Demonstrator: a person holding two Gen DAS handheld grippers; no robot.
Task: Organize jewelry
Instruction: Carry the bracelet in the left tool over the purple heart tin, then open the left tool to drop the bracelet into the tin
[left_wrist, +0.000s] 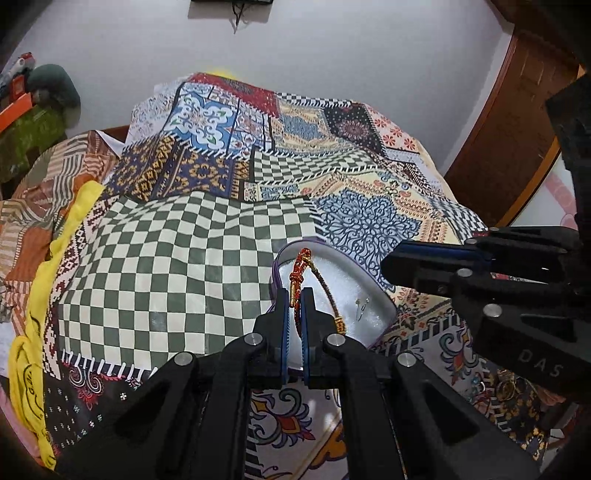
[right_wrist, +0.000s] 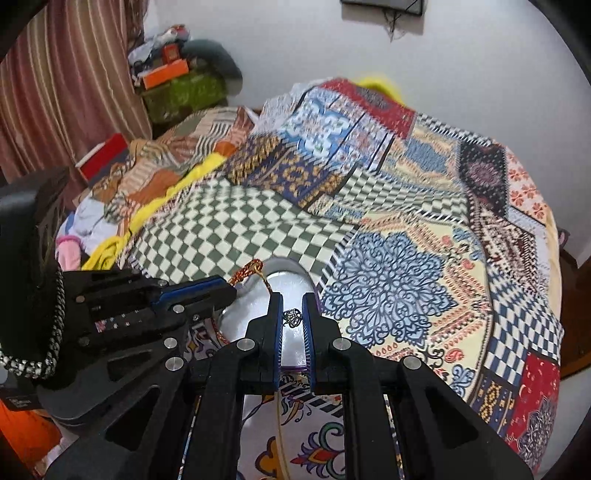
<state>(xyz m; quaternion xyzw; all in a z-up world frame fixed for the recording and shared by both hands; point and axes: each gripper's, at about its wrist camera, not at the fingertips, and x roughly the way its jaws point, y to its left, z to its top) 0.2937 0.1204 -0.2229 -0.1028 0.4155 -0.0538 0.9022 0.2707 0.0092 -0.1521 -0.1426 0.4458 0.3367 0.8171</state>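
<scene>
A white-lined jewelry box (left_wrist: 369, 275) with a purple rim lies open on the patchwork bedspread. My left gripper (left_wrist: 294, 295) is shut on a red and gold cord bracelet (left_wrist: 301, 266) over the box's left part. A small silver earring (left_wrist: 360, 306) lies on the white lining. My right gripper (right_wrist: 293, 316) is shut on a small dark filigree piece (right_wrist: 291, 317) above the same box (right_wrist: 284, 277). The left gripper (right_wrist: 225, 291) shows at the left of the right wrist view with the bracelet (right_wrist: 247, 271); the right gripper (left_wrist: 391, 264) shows at the right of the left wrist view.
The patchwork bedspread (left_wrist: 192, 258) covers the bed. A yellow cloth (left_wrist: 66, 236) lies along its left side. More gold jewelry (left_wrist: 511, 387) lies on the cover at the lower right. Boxes and clutter (right_wrist: 173, 77) stand by the wall. A wooden door (left_wrist: 517, 129) is at the right.
</scene>
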